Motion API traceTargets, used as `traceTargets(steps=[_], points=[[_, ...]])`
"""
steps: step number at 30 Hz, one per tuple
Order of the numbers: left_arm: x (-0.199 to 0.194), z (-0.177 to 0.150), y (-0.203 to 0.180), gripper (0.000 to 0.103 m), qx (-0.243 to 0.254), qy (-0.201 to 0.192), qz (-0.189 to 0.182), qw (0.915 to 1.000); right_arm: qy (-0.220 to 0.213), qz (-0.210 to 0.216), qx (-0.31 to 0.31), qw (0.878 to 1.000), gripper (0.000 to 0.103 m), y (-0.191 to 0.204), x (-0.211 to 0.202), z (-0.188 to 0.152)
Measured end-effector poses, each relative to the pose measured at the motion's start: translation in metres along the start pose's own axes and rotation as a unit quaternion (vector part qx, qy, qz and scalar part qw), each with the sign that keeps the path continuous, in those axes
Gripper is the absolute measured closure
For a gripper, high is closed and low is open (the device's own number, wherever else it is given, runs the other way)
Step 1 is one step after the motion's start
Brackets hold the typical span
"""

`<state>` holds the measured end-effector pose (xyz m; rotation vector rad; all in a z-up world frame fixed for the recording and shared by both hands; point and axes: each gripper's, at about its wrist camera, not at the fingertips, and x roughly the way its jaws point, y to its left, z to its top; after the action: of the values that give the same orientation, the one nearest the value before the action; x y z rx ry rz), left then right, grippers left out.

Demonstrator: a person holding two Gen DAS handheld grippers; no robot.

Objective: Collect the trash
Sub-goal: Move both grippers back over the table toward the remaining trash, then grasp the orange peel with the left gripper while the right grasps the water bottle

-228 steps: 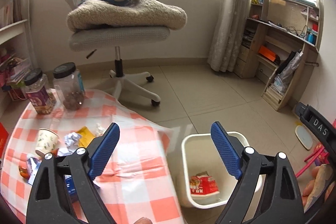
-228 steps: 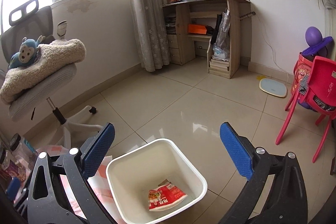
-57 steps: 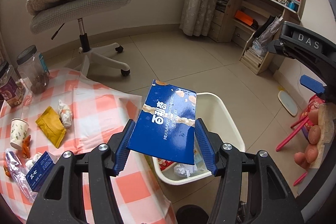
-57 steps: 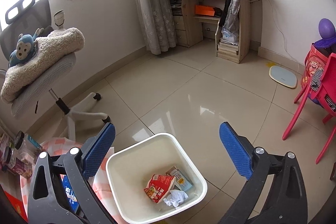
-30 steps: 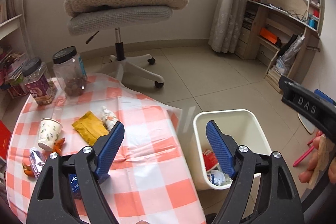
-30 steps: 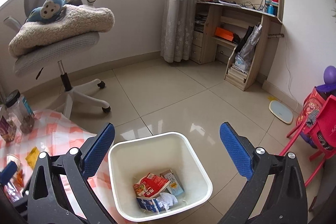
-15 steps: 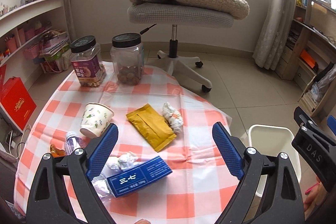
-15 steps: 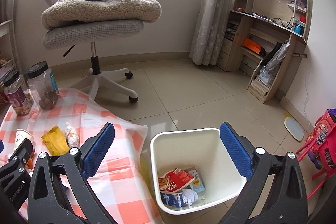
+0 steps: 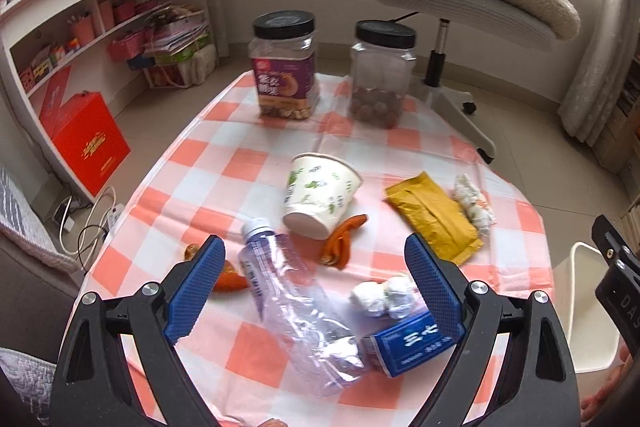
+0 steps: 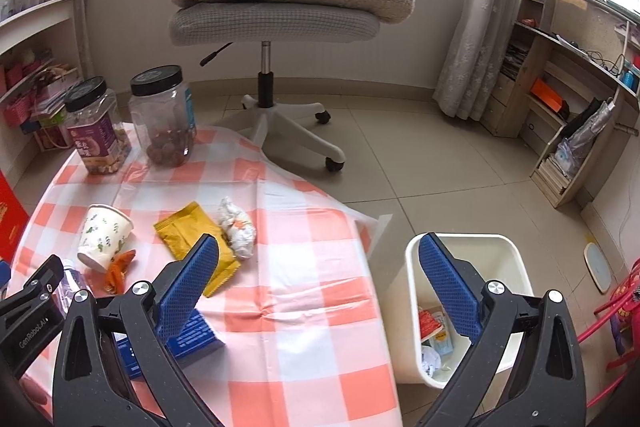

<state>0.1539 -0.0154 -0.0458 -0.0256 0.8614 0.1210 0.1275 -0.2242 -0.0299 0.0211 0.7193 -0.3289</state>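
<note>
The round table [image 9: 192, 155] with its red and white checked cloth now fills the left camera's view. A moment ago the left gripper [image 9: 316, 285] was over the white trash bin [image 10: 468, 245] and let go of a big blue box there. Now it has swung back over the table to find more trash. Its 2 blue pads are wide apart and hold nothing.

The bin stands on the floor, off to the right of the left gripper and right under the right gripper [image 10: 320, 285]. Inside it lie a red wrapper [image 10: 428, 323], a small carton and a crumpled paper ball. So some trash is in, but most is not.

Right in front of the left gripper lies a squashed clear plastic bottle [image 9: 296, 303]. It sits between the 2 pads, so it looks like the next pick. A small blue box [image 9: 412, 343] touches the bottle's bottom end, near the right pad. White paper balls [image 9: 384, 297] sit just past that box. Farther ahead lie a tipped paper cup [image 9: 320, 195], a yellow packet [image 9: 432, 219], a white wrapped wad [image 9: 474, 205] and orange peel [image 9: 340, 239]. 2 snack jars [image 9: 286, 67] stand at the far edge; they do not look like trash.

The right gripper is open too and holds nothing.
</note>
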Motion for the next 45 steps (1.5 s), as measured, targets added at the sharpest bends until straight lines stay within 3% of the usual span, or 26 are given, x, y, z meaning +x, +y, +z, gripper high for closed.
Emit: traceTargets(steps=[3,6,8,11,13,18,20,22,25,28,29,36,41,44,45], points=[[0.018,0.001,0.037,0.014,-0.048,0.034,0.015,0.9981,0.007,0.017,-0.014,1.000,0.007,0.021,0.002,-0.002],[0.042,0.000,0.077,0.014,-0.115,0.078,0.026,0.9900,0.015,0.028,-0.035,0.999,0.007,0.038,0.006,-0.004],[0.063,-0.004,0.103,0.015,-0.165,0.117,0.023,0.9790,0.020,0.033,-0.050,0.998,0.007,0.047,0.009,-0.005],[0.097,-0.014,0.137,0.019,-0.263,0.179,-0.012,0.9480,0.030,0.035,-0.069,0.997,0.007,0.056,0.014,-0.008],[0.114,-0.018,0.148,0.022,-0.302,0.201,-0.027,0.9314,0.038,0.038,-0.075,0.996,0.007,0.058,0.018,-0.009],[0.137,-0.018,0.148,0.028,-0.325,0.213,-0.017,0.9212,0.054,0.047,-0.081,0.994,0.007,0.060,0.027,-0.008],[0.144,-0.017,0.141,0.030,-0.314,0.220,-0.005,0.9236,0.061,0.058,-0.090,0.992,0.007,0.065,0.030,-0.009],[0.146,-0.013,0.131,0.034,-0.280,0.217,0.010,0.9351,0.066,0.070,-0.105,0.990,0.007,0.073,0.032,-0.011],[0.144,-0.012,0.118,0.058,-0.221,0.221,0.023,0.9497,0.066,0.090,-0.132,0.985,0.007,0.090,0.030,-0.015],[0.136,-0.014,0.120,0.069,-0.190,0.215,0.011,0.9579,0.069,0.120,-0.169,0.976,0.007,0.112,0.026,-0.022],[0.131,-0.015,0.125,0.085,-0.186,0.212,0.011,0.9592,0.072,0.133,-0.182,0.972,0.007,0.120,0.024,-0.025],[0.099,-0.014,0.178,0.087,-0.199,0.185,0.008,0.9623,0.128,0.233,-0.243,0.933,0.007,0.182,0.024,-0.055],[0.082,-0.017,0.199,0.087,-0.204,0.175,-0.002,0.9632,0.145,0.241,-0.271,0.920,0.007,0.223,0.034,-0.076],[0.075,-0.017,0.204,0.087,-0.199,0.170,-0.007,0.9651,0.159,0.246,-0.281,0.914,0.022,0.236,0.043,-0.087],[0.074,-0.016,0.205,0.087,-0.199,0.169,-0.009,0.9654,0.172,0.251,-0.280,0.910,0.037,0.239,0.047,-0.091]])
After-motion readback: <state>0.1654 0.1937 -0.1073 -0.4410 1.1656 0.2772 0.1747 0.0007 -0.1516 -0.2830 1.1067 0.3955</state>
